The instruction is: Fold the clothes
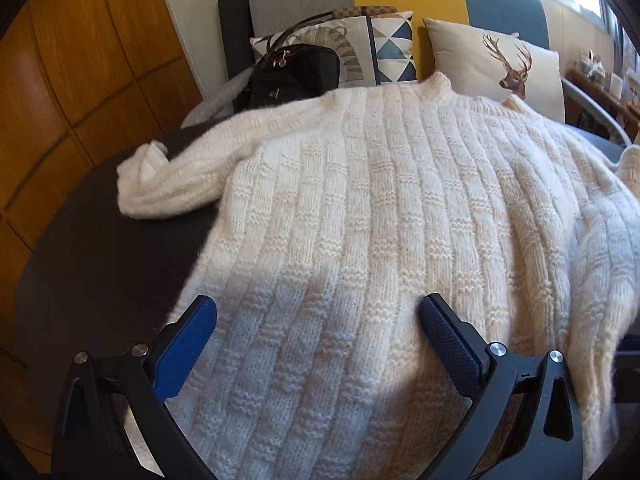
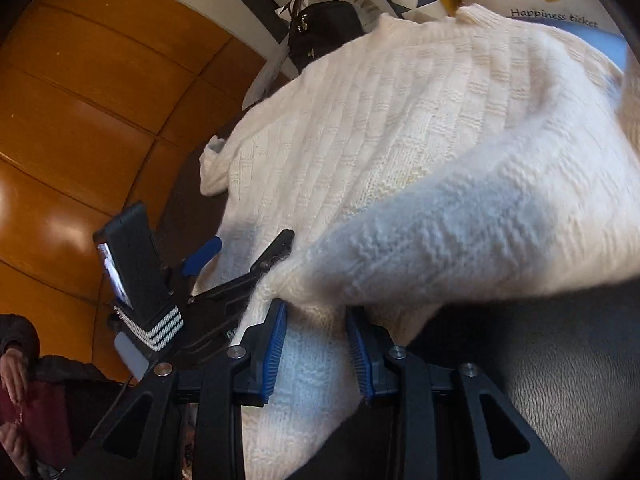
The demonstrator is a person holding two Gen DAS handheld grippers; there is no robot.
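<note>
Since the soft, bulky sweater (image 1: 380, 208) sags, keep your right gripper (image 2: 316, 344) clamped on its sleeve; left gripper (image 1: 318, 320) gapes empty.

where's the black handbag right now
In the left wrist view the black handbag sits at the upper left, beyond the cream sweater, leaning against the patterned pillow on the sofa.

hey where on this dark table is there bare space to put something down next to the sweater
Bare dark round table shows left of the cream ribbed knit sweater, between its folded sleeve and the open left gripper. Crowded: the sweater covers the rest, and a black handbag sits behind.
</note>
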